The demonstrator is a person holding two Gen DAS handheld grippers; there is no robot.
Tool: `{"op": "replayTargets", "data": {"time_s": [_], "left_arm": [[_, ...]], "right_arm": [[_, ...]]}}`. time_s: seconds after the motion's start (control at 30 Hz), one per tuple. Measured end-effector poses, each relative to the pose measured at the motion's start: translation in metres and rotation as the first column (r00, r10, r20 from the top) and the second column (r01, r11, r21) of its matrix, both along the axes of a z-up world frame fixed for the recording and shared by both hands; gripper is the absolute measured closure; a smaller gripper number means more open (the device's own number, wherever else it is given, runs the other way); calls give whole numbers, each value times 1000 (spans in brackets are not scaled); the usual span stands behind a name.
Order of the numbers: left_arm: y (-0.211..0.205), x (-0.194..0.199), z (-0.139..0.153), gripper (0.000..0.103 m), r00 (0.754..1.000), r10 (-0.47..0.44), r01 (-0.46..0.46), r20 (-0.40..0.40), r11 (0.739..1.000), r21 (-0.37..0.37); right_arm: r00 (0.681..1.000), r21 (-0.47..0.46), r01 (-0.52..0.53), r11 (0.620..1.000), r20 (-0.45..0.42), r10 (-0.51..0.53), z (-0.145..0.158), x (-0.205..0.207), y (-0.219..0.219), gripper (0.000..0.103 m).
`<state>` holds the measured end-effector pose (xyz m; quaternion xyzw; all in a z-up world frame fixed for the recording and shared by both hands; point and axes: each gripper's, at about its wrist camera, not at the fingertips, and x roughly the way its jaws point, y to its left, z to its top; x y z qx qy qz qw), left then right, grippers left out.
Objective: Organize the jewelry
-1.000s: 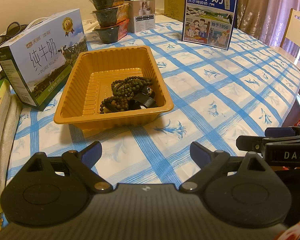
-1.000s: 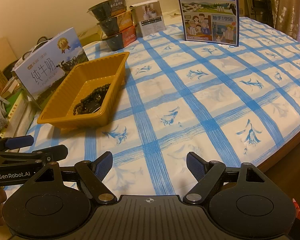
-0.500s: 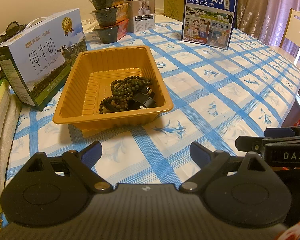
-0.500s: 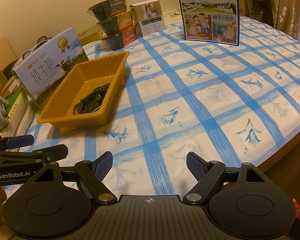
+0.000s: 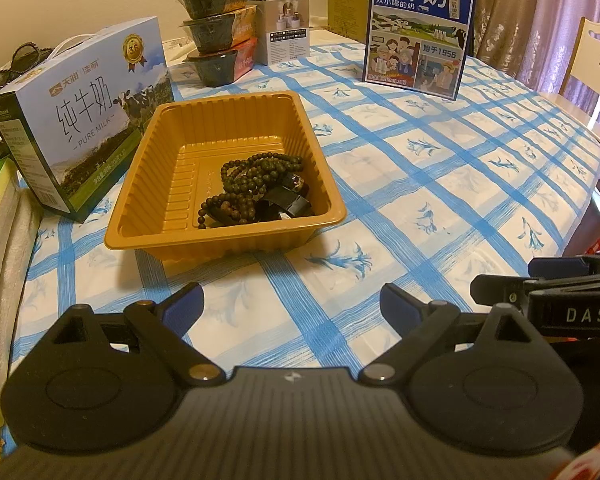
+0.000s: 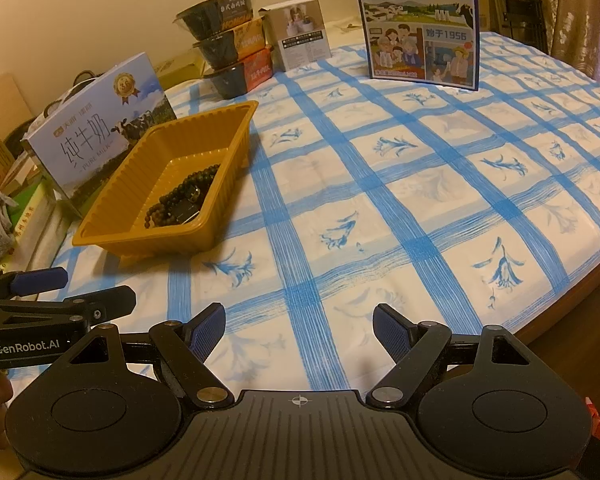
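An orange plastic tray [image 5: 148, 184] stands on the blue-checked tablecloth and holds dark bead bracelets [image 5: 256, 176] and a black band [image 5: 288, 202] in its near right corner. The tray [image 6: 112, 216] and beads [image 6: 184, 196] also show in the right wrist view at left. My left gripper [image 5: 292, 304] is open and empty, low over the cloth a short way in front of the tray. My right gripper [image 6: 298, 330] is open and empty, to the right of the left one, near the table's front edge.
A pale blue milk carton [image 5: 88, 108] stands left of the tray. Stacked dark bowls [image 5: 216, 28] and a small white box [image 5: 286, 28] stand behind it. A dark blue milk box [image 5: 418, 32] stands at the back. A white chair [image 5: 596, 64] is at far right.
The left wrist view has shifted very slightly; the tray sits a touch lower and nearer. Both grippers stay open and empty.
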<state>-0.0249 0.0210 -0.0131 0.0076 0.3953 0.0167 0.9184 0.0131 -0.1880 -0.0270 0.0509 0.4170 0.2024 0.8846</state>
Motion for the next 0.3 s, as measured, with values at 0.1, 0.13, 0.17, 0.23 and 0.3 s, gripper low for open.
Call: {"op": "replayTargets", "data": {"time_s": [0.1,0.13,0.17,0.23,0.3], "left_arm": [[0,0,0,9,1000,0,0,2,1000,1],[0,0,0,9,1000,-2,2,2,1000,0],[0,0,0,9,1000,-2,2,4,1000,1],[-2,1,0,9,1000,0,0,4,1000,4],[-3,3,0,9,1000,-1,1,2,1000,2]], "right_arm": [[1000,0,0,1000,0,0,0,0,0,22],[1000,0,0,1000,0,0,0,1,0,22],[1000,1,0,1000,0,0,0,0,0,22],[1000,0,0,1000,-1,0,0,1,0,22],[1000,0,2,1000,-1,-2,0,0,0,22]]}}
